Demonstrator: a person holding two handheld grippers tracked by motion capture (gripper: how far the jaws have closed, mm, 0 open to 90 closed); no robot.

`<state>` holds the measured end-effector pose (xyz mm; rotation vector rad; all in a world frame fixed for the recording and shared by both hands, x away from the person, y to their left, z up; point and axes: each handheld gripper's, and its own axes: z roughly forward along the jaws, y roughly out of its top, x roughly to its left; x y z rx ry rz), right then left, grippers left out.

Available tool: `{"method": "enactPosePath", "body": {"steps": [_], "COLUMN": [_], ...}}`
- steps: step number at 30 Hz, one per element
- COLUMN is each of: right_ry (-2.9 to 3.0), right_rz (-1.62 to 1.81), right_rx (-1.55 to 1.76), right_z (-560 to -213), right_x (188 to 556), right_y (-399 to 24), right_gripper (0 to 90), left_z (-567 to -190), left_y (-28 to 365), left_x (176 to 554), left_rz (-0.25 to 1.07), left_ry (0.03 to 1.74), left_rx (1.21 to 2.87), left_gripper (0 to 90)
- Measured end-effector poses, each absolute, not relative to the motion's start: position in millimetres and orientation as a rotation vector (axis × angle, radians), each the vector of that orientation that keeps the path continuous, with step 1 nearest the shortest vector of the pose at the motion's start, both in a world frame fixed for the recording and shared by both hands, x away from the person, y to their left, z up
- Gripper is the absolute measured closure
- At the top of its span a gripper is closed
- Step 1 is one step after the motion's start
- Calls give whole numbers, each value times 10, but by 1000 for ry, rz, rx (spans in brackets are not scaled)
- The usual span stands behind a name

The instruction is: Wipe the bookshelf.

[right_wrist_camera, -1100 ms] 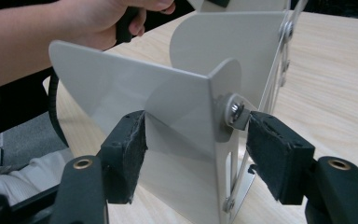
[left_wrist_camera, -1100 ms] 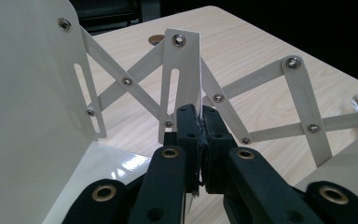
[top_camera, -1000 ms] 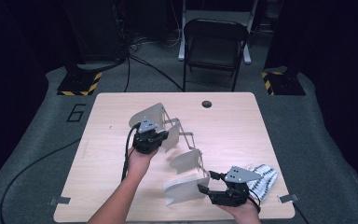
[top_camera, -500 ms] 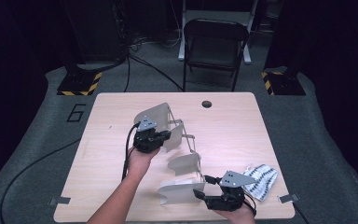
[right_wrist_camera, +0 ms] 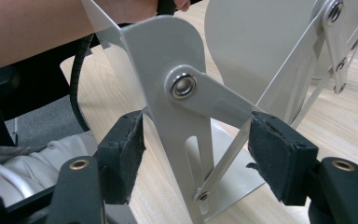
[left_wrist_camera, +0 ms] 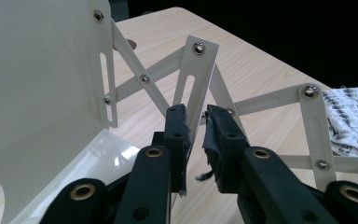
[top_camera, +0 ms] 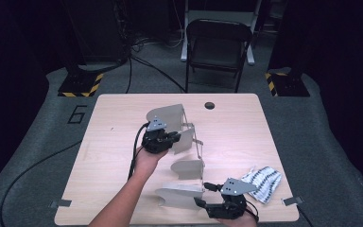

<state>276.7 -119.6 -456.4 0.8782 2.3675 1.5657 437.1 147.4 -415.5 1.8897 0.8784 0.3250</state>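
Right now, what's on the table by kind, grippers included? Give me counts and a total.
Grippers: 2 (left gripper, right gripper)
Folding metal rack: 1
Patterned cloth: 1
Total: 4

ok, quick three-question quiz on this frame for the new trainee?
1. True or false: the striped cloth lies on top of the metal rack.
2. What stands between the left gripper's jaws? A a rack strut; B the cloth; C a cable.
3. What stands beyond the table?
Key: 1 false, it lies on the table beside the rack. 2 A; the jaws have just been opening. 3 a folding chair.
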Motion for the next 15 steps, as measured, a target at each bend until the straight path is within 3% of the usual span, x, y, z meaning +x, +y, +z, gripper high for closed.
{"method": "enactPosePath", "body": {"steps": [9,15], "right_ry": [2410,2444], "right_rz": [1570,1581], "right_rx": [844,786], "right_z": [-4591,-4614], "right_x": [2743,2753], "right_y": [-1069,-874], "right_gripper": [401,437], "left_z": [-4075,-4086], "left_y": [1790,2112], "left_x": [4310,4099], "left_rz": [366,414], "left_ry": [922,956], "left_rx": [1809,1796], "left_gripper": [523,500]}}
